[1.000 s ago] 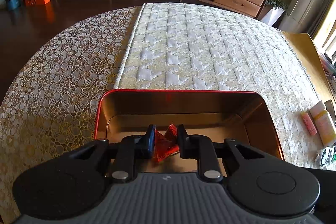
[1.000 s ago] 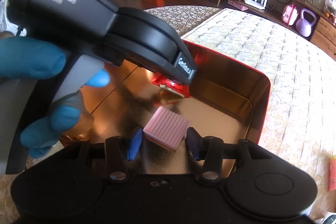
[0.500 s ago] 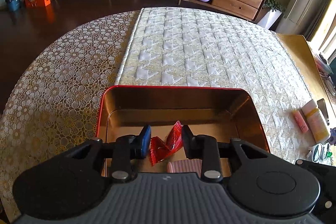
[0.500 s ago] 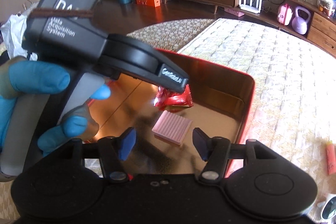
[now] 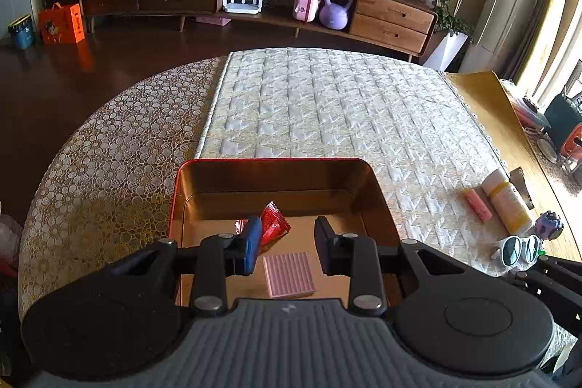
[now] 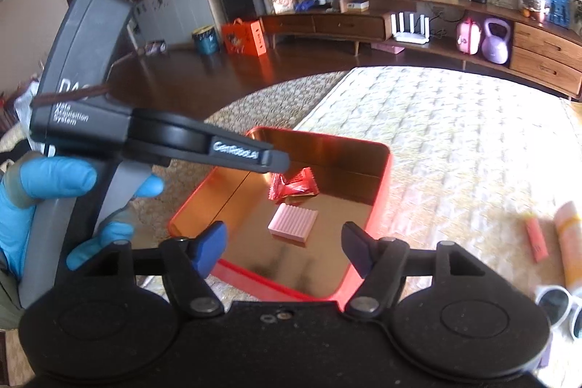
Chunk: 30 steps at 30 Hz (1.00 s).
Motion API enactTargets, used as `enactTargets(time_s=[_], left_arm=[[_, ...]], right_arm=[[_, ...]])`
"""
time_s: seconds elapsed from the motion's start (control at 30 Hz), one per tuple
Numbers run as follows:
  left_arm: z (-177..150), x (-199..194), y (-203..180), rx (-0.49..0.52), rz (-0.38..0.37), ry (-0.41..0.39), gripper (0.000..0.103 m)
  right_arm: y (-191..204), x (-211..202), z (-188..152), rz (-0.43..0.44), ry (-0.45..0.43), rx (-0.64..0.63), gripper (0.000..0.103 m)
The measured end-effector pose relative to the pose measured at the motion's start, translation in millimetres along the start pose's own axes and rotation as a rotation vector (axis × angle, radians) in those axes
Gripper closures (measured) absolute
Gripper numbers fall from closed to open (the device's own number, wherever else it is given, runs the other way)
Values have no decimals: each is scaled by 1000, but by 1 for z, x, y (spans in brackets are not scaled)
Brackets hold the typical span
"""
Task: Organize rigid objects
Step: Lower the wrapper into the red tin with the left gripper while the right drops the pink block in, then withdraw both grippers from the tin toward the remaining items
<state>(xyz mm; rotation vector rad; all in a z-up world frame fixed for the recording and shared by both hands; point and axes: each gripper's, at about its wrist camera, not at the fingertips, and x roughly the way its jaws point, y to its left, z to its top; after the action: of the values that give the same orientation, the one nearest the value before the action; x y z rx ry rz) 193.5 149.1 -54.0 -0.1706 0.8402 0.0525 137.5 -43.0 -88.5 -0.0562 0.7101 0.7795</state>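
A red tin tray (image 5: 276,163) with a coppery inside sits on the table; it also shows in the right wrist view (image 6: 382,202). In it lie a red snack packet (image 5: 274,224) (image 6: 296,186) and a pink ribbed block (image 5: 288,274) (image 6: 293,223). My left gripper (image 5: 287,244) is open and empty above the tray, the packet just beyond its left finger. My right gripper (image 6: 284,244) is open and empty above the tray's near edge. The left gripper's body (image 6: 152,137) fills the left of the right wrist view.
To the right of the tray lie a pink tube (image 5: 477,204) (image 6: 535,239), a white and yellow bottle (image 5: 507,200) (image 6: 569,242), white sunglasses (image 5: 518,248) (image 6: 556,306) and a small purple toy (image 5: 551,224). The table edge curves on the left.
My left gripper opened and let go of the red packet, which now lies in the tray. Both grippers rose and pulled back from the tray. The right gripper opened wider.
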Motion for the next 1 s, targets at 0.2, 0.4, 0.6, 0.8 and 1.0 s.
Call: enactTargets(time_s=[0.2, 0.4, 0.6, 0.8, 1.0], left_arm=[[-15, -29, -18, 14, -16, -40, 72], [-33, -54, -42, 43, -1, -65, 72], [-53, -72, -73, 69, -40, -93, 23], [-63, -71, -104, 92, -88, -69, 23], [-72, -58, -136, 115, -128, -41, 23]], right_arm=[[-7, -37, -15, -16, -49, 29, 27], [-14, -69, -36, -62, -97, 49, 21], [-31, -96, -58, -128, -133, 89, 17], [-63, -125, -81, -214, -159, 158, 14], [-99, -148, -102, -310, -177, 207, 7]])
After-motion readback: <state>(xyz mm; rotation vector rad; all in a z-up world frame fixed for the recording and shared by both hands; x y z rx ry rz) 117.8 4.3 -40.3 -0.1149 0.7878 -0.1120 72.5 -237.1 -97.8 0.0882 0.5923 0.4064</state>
